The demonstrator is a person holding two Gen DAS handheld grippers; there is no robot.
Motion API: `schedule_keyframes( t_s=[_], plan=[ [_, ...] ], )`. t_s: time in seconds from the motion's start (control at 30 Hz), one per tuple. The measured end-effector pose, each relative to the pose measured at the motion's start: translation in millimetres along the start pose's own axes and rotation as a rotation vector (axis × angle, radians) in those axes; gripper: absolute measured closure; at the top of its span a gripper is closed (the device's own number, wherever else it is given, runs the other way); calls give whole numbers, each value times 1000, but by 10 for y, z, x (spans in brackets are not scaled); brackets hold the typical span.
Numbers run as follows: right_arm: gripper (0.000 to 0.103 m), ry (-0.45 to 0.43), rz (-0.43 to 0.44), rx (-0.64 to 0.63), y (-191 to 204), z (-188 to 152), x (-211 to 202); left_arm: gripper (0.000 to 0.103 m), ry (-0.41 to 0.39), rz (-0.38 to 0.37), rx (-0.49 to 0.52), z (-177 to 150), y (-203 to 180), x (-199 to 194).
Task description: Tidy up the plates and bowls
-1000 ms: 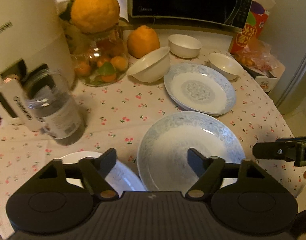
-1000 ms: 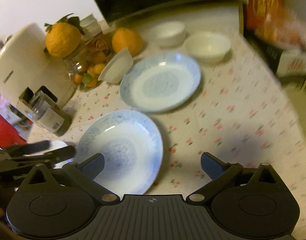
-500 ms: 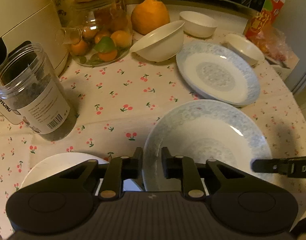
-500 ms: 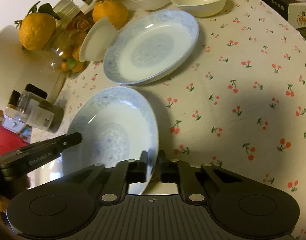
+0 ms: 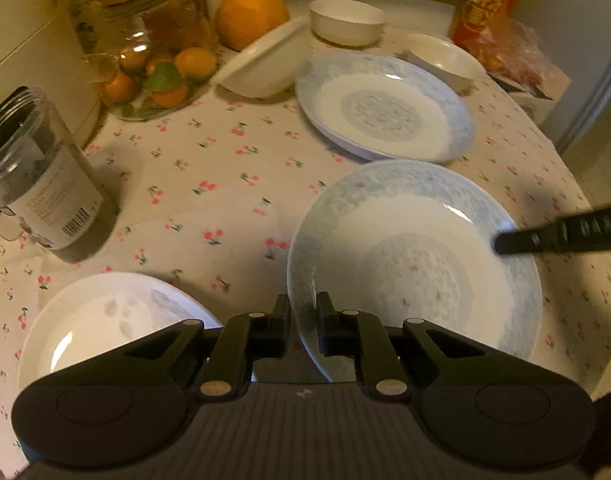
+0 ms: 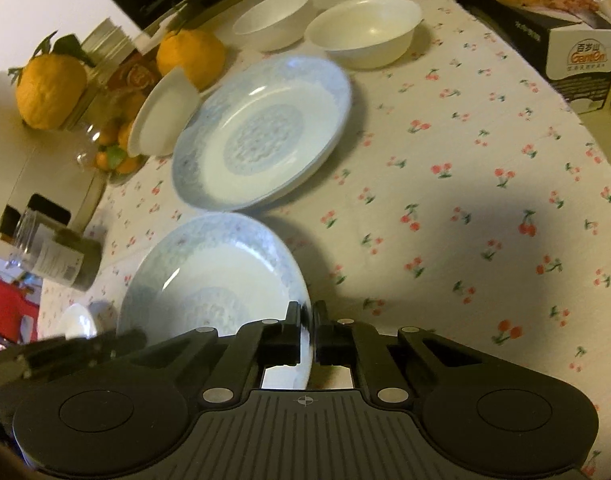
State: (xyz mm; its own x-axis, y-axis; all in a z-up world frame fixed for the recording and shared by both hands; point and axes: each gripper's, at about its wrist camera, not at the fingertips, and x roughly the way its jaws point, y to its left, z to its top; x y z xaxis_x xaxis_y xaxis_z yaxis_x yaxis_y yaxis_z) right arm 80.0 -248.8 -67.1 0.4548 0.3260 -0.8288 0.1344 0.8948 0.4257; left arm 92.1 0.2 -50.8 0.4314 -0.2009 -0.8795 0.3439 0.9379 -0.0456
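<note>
A blue-rimmed plate (image 5: 417, 264) (image 6: 213, 276) lies nearest on the cherry-print cloth. My left gripper (image 5: 304, 312) pinches its left rim, jaws closing the last bit, with the rim between the pads. My right gripper (image 6: 307, 320) is shut on the opposite rim and shows in the left wrist view as a dark finger (image 5: 557, 234). A second blue plate (image 5: 385, 108) (image 6: 265, 132) lies behind. A small white plate (image 5: 105, 320) sits at near left. Three white bowls stand at the back: one tilted (image 5: 265, 64), two upright (image 5: 345, 20) (image 5: 441, 60).
A plastic jar (image 5: 37, 184) stands at the left beside a white appliance (image 5: 21, 52). A glass jar of small fruit (image 5: 153, 60) and an orange (image 5: 253, 12) crowd the back left. A carton (image 6: 577, 60) sits at the back right. The table edge curves along the right.
Both grippers went from open to shut and sank toward the near blue plate, each now clamped on one side of its rim.
</note>
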Motion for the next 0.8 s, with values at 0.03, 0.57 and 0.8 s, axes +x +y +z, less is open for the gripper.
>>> schedule_keyframes(
  t_s=[0.03,0.57,0.8],
  plan=[
    [95,-1,1,4,-24,15,-1,91,4,-6,1,-8,-16,-5],
    [92,-3,7,-17,-53,143,45,91,49,-38,-37,-48,-46,-30],
    [91,4,2,-15,-47,148,50,89,80,-55,-73,-1,-24,-23]
  ],
)
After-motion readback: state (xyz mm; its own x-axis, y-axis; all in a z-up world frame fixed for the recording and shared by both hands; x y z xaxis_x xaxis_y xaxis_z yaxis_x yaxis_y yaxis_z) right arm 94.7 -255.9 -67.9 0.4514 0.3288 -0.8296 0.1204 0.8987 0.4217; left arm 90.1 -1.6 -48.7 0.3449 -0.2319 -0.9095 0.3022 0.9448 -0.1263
